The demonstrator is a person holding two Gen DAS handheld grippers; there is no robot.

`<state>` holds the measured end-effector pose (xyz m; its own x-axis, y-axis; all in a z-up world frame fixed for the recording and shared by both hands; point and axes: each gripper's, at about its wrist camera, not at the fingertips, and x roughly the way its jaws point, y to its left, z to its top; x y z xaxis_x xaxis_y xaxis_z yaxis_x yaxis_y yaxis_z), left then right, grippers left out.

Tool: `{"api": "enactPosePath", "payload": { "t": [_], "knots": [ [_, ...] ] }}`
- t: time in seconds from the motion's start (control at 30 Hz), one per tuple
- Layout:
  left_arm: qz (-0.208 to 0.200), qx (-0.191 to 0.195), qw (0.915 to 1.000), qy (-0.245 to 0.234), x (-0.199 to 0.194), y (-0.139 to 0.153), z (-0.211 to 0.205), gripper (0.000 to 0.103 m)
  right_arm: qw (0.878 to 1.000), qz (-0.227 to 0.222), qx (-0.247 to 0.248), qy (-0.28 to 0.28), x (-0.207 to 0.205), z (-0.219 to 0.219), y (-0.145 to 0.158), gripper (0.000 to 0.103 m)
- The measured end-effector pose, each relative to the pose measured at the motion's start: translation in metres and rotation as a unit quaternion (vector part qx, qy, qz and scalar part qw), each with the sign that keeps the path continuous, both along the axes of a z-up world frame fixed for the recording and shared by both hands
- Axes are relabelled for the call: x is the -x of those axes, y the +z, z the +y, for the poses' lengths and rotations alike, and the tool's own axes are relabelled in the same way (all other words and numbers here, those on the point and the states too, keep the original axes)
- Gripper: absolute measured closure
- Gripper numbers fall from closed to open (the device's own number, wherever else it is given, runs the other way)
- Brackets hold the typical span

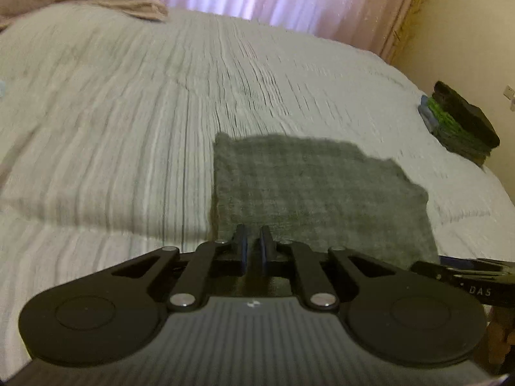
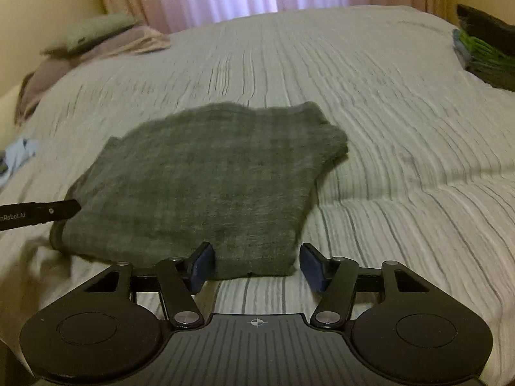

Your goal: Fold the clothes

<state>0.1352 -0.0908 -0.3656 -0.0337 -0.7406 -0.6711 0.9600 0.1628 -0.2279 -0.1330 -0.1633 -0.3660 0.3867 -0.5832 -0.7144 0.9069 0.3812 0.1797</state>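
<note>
A grey folded garment [image 1: 315, 193] [image 2: 206, 186] lies flat on the white striped bedcover [image 1: 128, 112] [image 2: 386, 128]. My left gripper [image 1: 254, 246] is at the garment's near left edge, its fingers drawn together to a thin gap; no cloth shows between them. In the right wrist view its tip [image 2: 64, 209] touches the garment's left edge. My right gripper [image 2: 257, 265] stands open at the near right corner, with the garment's front hem lying between its blue pads [image 2: 202, 263]. Part of the right gripper [image 1: 466, 276] shows at the right of the left wrist view.
A stack of folded clothes [image 1: 460, 122] [image 2: 486, 51], dark on top with green below, sits at the bed's right edge. Pillows and a pink blanket [image 1: 80, 0] [image 2: 96, 38] lie at the far left. A light blue cloth [image 2: 19, 154] lies at the left. Pink curtains hang behind.
</note>
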Motion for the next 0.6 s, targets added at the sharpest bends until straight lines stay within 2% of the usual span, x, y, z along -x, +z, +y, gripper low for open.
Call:
{"api": "enactPosePath", "payload": {
  "t": [0.13, 0.23, 0.33, 0.37, 0.5, 0.6],
  "knots": [
    [-0.001, 0.013, 0.9999, -0.006, 0.009, 0.014, 0.015, 0.096, 0.999, -0.016, 0.031, 0.003, 0.006, 0.020, 0.022, 0.044],
    [-0.011, -0.024, 0.9997, -0.004, 0.018, 0.002, 0.010, 0.096, 1.000, -0.009, 0.015, -0.009, 0.003, 0.019, 0.012, 0.044],
    [-0.023, -0.039, 0.9989, 0.012, 0.022, -0.004, 0.015, 0.096, 1.000, 0.001, -0.004, -0.023, -0.001, 0.015, 0.001, 0.044],
    [-0.019, -0.034, 0.9992, 0.011, 0.022, 0.002, 0.019, 0.095, 1.000, 0.004, -0.011, -0.028, -0.002, 0.014, -0.003, 0.044],
    [-0.034, -0.025, 0.9989, 0.021, 0.026, 0.022, 0.041, 0.095, 0.999, -0.028, -0.008, -0.034, 0.006, 0.035, 0.016, 0.044],
    [-0.021, -0.021, 0.9990, 0.034, 0.027, 0.031, 0.055, 0.095, 0.999, -0.034, -0.014, -0.039, 0.010, 0.048, 0.020, 0.044]
  ]
}}
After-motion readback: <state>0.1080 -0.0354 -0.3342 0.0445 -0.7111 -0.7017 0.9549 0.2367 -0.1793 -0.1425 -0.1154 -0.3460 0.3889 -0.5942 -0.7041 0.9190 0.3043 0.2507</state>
